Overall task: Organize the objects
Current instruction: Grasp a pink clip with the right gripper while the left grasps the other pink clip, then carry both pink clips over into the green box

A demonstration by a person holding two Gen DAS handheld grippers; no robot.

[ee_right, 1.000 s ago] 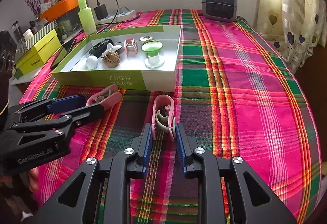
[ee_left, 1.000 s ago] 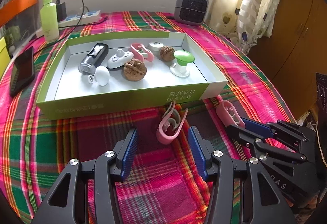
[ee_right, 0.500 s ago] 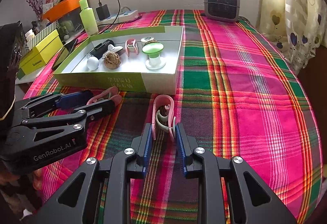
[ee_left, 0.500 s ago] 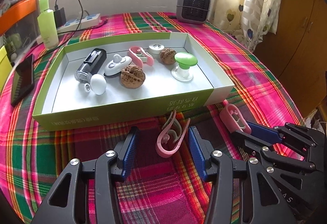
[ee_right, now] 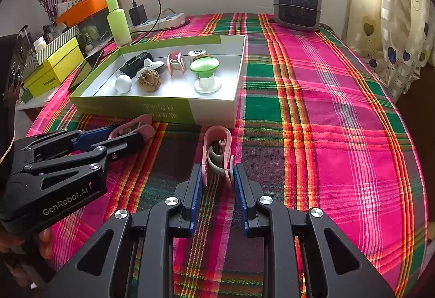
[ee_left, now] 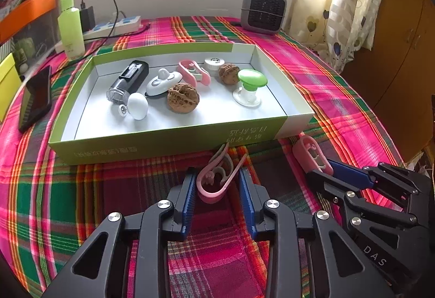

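In the left wrist view, the left gripper [ee_left: 217,184] sits at the lower centre of the frame, its blue pads apart on either side of a pink clip [ee_left: 217,175] that lies on the plaid cloth [ee_left: 68,189]; whether the pads touch the clip cannot be told. Above it, filling the middle of the frame, is the green-walled tray [ee_left: 163,141], which holds a walnut [ee_left: 182,99], a green-topped knob [ee_left: 251,80], another pink clip and other small things.

In the right wrist view, the right gripper [ee_right: 217,175] at the lower centre is clamped on the near ends of a second pink clip [ee_right: 217,151], just below the tray's [ee_right: 130,107] near right corner. The left tool shows at the left edge.
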